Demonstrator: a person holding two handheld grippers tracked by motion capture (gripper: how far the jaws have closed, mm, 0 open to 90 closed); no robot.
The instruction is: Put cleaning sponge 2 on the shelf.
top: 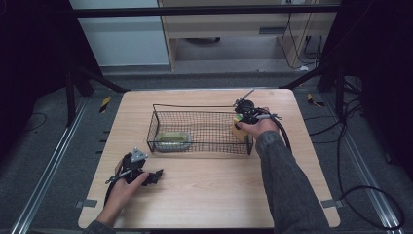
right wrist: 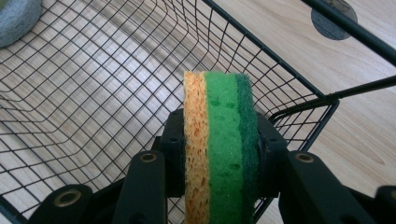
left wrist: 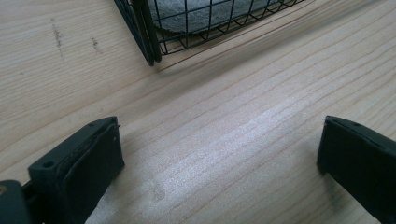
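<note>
A black wire basket (top: 199,109) stands mid-table. My right gripper (top: 239,127) hangs over its right end, shut on a stack of sponges (right wrist: 219,140): an orange one against a green one with a dark scouring side, squeezed upright between the jaws above the basket's mesh floor (right wrist: 93,93). A grey-green pad (top: 173,139) lies in the basket's left end, showing again as the grey pad (right wrist: 16,16) at the far corner. My left gripper (top: 156,175) rests on the table in front of the basket's left corner (left wrist: 147,42), open, with bare wood between its pads (left wrist: 100,158).
The wooden table (top: 209,195) has free room in front of the basket and at the right. A dark round mark (right wrist: 334,16) sits on the wood beyond the basket's rim. Cables trail over the floor at the right.
</note>
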